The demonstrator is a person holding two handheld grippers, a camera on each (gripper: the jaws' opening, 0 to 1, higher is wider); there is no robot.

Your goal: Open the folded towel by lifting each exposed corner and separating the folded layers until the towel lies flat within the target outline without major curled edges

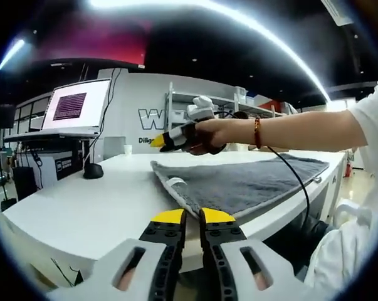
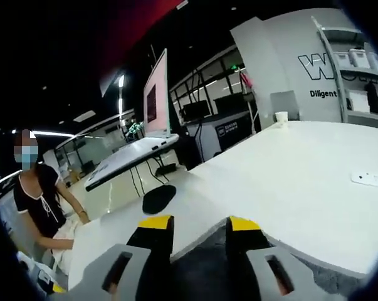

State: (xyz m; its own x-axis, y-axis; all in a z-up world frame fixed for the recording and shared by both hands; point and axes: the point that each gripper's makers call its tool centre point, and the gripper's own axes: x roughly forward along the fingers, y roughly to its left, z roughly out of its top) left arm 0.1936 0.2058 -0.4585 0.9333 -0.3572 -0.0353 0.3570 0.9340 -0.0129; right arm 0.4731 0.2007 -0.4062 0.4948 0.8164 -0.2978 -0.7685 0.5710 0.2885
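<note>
1. Looking along your left gripper [image 1: 193, 217], you see its yellow-tipped jaws nearly together, only a thin slit between them and nothing held; they sit just short of the near corner of the towel [image 1: 245, 182].
2. Your grey towel lies spread on the white table [image 1: 94, 207], reaching from that near corner back toward the table's far right edge. A white label [image 1: 175, 183] shows on its left hem.
3. Your right gripper [image 1: 158, 142] hangs over the far left part of the towel, held in your hand [image 1: 210, 135], with a bracelet [image 1: 257, 132] on the wrist and a black cable [image 1: 295, 175] trailing across the cloth.
4. In the right gripper view, your right gripper's [image 2: 200, 224] jaws stand apart, holding nothing, with a grey towel edge [image 2: 201, 266] low between them and bare table [image 2: 289, 188] ahead.
5. Beyond, you have a monitor [image 1: 76, 105] on a stand, a black mouse [image 2: 158, 198] on the table, a small white cup [image 2: 281, 117] near the far wall, and a person [image 2: 41, 200] in a black top at the left.
</note>
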